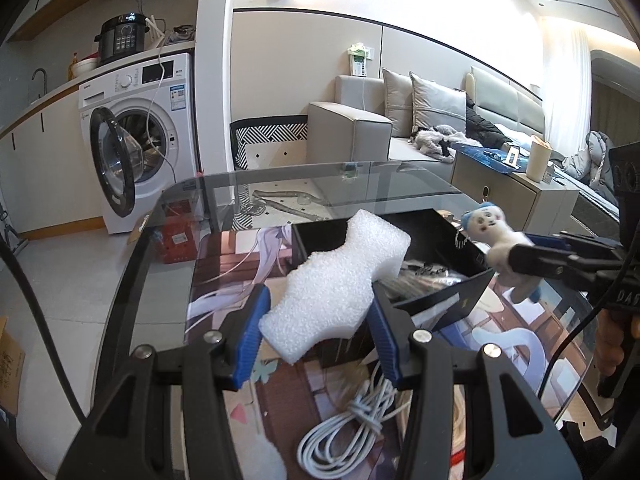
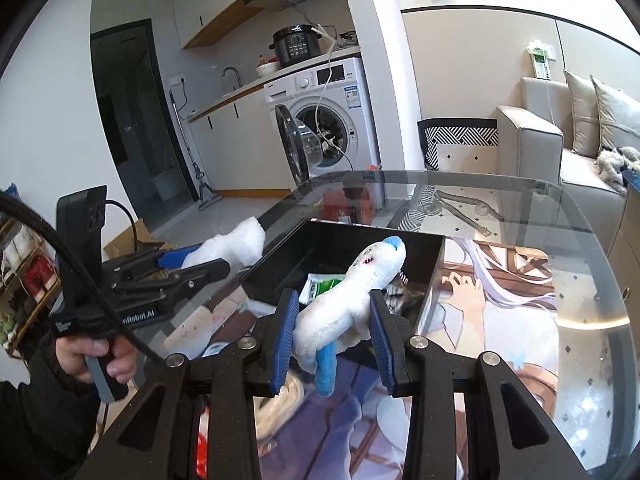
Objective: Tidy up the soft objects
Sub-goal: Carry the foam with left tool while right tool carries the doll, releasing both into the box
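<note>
Box (image 1: 436, 240) on table (image 1: 400, 184), foam piece (image 1: 340, 280) between left tongs (image 1: 316, 328) at box's left, plush toy (image 2: 352, 300) between right tongs (image 2: 334, 340) at box's right, cable coil (image 1: 348, 432) before box

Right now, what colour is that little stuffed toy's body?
The stuffed toy is white with blue on its head and leg, clearest in the right wrist view.

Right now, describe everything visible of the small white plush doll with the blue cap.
The small white plush doll with the blue cap is fuzzy and elongated, with a stitched face and a blue limb hanging below. It is held off the table, head tilted forward, squeezed at the body between the blue-padded fingers of the right gripper. It hangs at the near edge of the black rectangular box. In the left wrist view a small metal ring hangs by its head.
</note>
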Demonstrator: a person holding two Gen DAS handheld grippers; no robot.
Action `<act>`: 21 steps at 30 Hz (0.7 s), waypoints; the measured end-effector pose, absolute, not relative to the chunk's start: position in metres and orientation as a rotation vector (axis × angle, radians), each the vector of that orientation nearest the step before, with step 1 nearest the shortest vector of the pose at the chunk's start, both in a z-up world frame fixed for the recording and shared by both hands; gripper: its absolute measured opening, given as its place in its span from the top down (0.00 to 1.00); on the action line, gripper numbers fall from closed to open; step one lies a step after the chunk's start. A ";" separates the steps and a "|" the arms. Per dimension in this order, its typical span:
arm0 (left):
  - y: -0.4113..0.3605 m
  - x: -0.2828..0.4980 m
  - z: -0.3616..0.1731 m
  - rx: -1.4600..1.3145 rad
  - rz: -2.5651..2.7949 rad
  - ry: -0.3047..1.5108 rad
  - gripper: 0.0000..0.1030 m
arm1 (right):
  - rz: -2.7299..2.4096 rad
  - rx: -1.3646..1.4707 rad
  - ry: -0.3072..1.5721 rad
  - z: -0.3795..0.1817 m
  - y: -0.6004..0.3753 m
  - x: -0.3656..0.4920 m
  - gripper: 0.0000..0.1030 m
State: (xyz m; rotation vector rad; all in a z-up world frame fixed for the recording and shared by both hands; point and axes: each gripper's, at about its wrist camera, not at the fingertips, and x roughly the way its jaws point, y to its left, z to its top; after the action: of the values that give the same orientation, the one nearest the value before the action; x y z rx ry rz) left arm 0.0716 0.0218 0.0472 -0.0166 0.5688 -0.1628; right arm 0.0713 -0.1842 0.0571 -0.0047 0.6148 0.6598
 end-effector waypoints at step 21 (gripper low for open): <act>-0.011 0.134 0.035 -0.016 -0.144 0.597 0.53 | 0.628 0.006 0.628 0.036 -0.173 0.129 0.66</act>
State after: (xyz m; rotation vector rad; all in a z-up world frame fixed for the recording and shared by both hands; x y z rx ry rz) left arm 0.1338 -0.0109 0.0349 -0.0155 0.5972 -0.1435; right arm 0.1285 -0.1728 0.0363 0.0057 0.6275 0.6281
